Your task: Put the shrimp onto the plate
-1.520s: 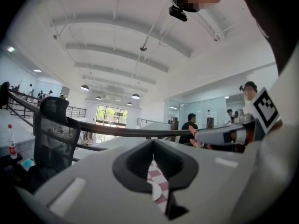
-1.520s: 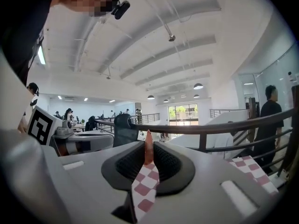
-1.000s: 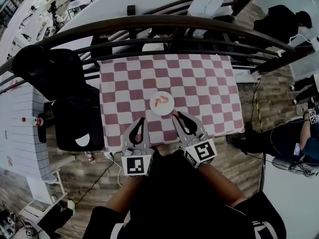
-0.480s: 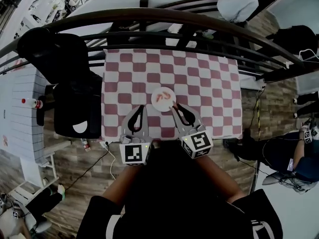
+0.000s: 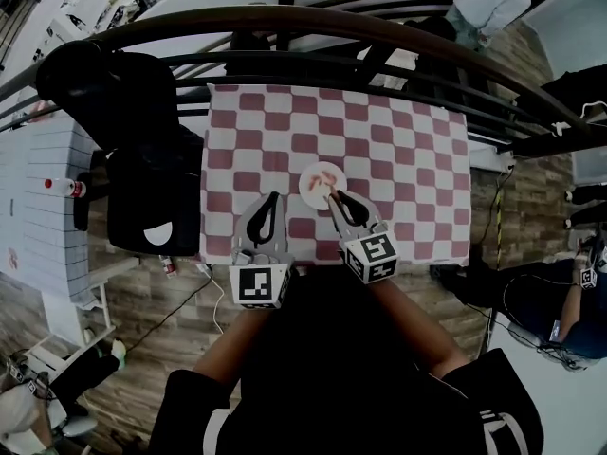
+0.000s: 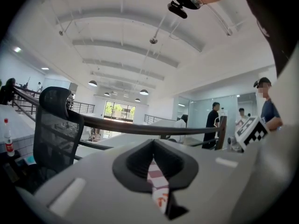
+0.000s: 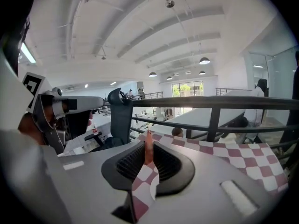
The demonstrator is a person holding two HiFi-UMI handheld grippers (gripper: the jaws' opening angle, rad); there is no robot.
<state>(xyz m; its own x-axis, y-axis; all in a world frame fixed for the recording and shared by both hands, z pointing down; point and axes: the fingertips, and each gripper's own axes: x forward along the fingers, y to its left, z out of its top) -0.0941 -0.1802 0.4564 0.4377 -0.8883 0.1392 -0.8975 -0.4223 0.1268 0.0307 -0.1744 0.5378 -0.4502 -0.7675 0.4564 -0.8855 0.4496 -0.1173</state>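
Observation:
A small white plate (image 5: 309,191) sits mid-table on the red-and-white checked cloth (image 5: 398,159), with orange shrimp (image 5: 325,176) lying on it. My right gripper (image 5: 331,198) reaches the plate's near rim. In the right gripper view it (image 7: 148,143) is shut on a thin orange-pink shrimp (image 7: 148,149) that stands upright between the pads. My left gripper (image 5: 274,198) rests over the cloth just left of the plate, jaws shut with nothing in them. Through its narrow slit, the left gripper view (image 6: 152,146) shows the cloth and a shrimp on the plate (image 6: 161,200).
A dark curved railing (image 5: 332,22) runs along the table's far side. A black office chair (image 5: 152,207) stands against the table's left edge, with a red-capped bottle (image 5: 63,186) further left. People stand beyond the railing and at the right.
My right gripper has moved forward a little, so its tips now reach the plate's near rim. The left gripper keeps its place beside the plate. The head view has shifted.

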